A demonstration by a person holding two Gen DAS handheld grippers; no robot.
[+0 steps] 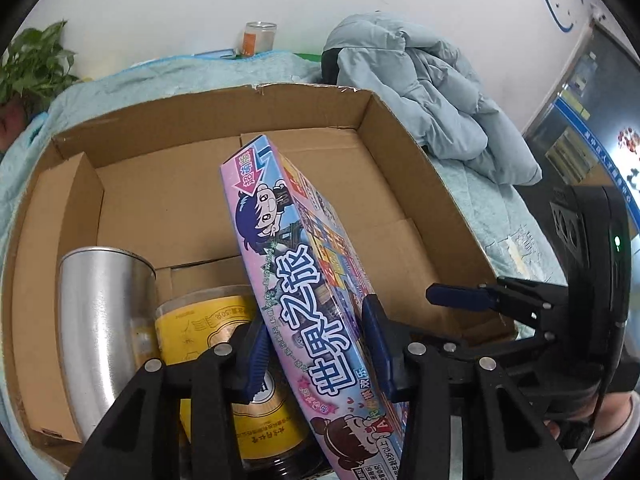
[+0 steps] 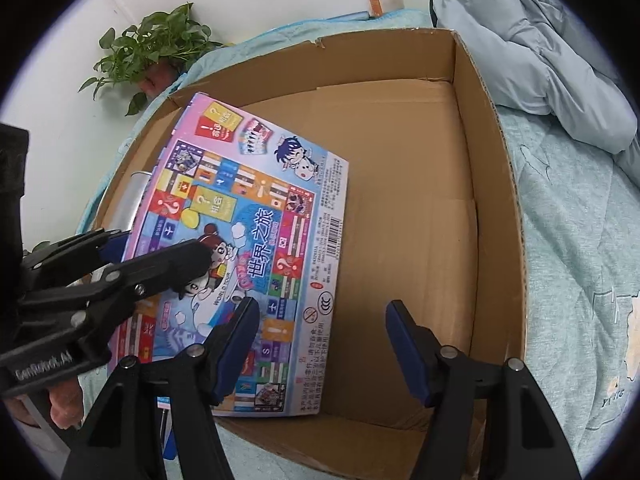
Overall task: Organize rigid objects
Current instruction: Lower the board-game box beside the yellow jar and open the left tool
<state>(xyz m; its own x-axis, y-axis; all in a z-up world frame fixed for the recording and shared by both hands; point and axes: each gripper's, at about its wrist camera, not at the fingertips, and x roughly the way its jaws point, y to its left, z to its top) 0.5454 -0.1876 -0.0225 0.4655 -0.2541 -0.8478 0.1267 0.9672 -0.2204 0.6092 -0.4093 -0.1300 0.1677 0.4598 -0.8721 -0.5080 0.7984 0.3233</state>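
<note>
My left claw [image 1: 320, 344] is clamped on the game box [image 1: 288, 280], one pad on each broad face. The game box stands on edge, tilted, inside the carton [image 1: 404, 136], at its left side. To its left in the carton stand a steel cup [image 1: 100, 320] and a yellow tin [image 1: 216, 340], just beside each other. My right claw [image 2: 320, 348] hangs half-wide over the carton's bare floor, holding nothing, its left pad in front of the box face. The carton sits on a bed [image 2: 580, 240]; a jacket [image 1: 420, 92] lies beyond it.

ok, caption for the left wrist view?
Left gripper clamps board-game box on edge inside cardboard box.
</note>
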